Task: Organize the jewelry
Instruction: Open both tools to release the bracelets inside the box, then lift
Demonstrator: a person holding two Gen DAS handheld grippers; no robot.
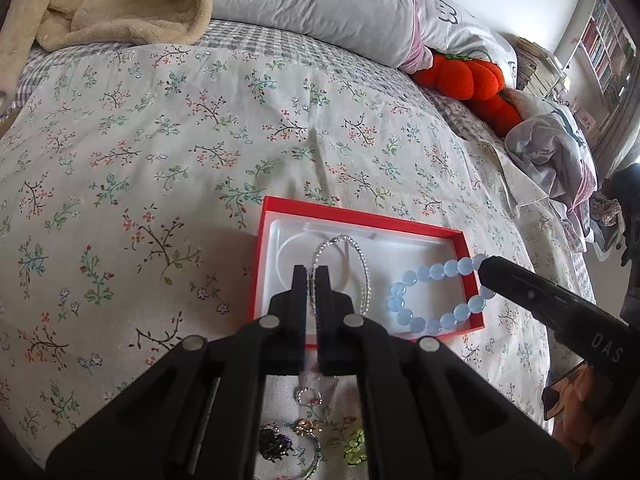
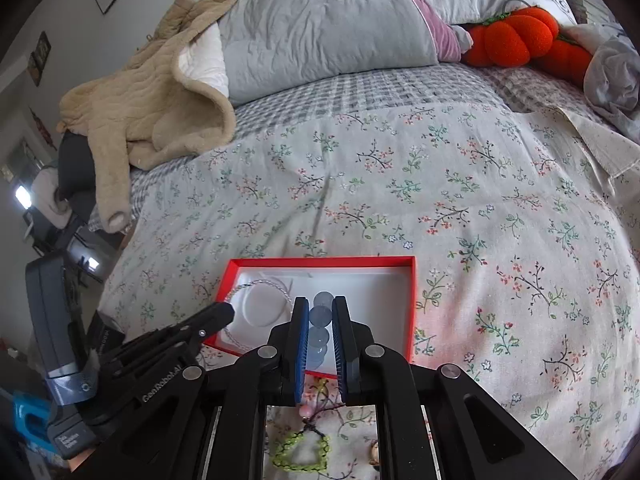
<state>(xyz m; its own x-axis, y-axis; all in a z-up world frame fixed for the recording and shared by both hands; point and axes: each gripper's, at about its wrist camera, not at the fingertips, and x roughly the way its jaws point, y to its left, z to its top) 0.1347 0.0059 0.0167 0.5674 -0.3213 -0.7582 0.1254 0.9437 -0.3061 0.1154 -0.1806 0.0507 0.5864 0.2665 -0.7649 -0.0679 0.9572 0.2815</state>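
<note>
A red jewelry box (image 1: pixel 362 215) with a white lining lies open on the floral bedspread; it also shows in the right wrist view (image 2: pixel 412 308). My left gripper (image 1: pixel 311 276) is shut on a silver crystal bracelet (image 1: pixel 362 264) that hangs into the box's left half. My right gripper (image 2: pixel 320 308) is shut on a pale blue bead bracelet (image 1: pixel 434 274), held over the box's right half; its beads (image 2: pixel 320 316) show between the fingers. The right gripper's finger (image 1: pixel 520 284) shows at the box's right edge in the left wrist view.
Loose jewelry lies on the bedspread in front of the box: a small ring (image 1: pixel 308 395), a dark piece (image 1: pixel 274 444), a green beaded bracelet (image 2: pixel 302 450). A beige jacket (image 2: pixel 152 96), grey pillows (image 2: pixel 320 28) and orange plush pumpkins (image 2: pixel 516 36) lie at the back.
</note>
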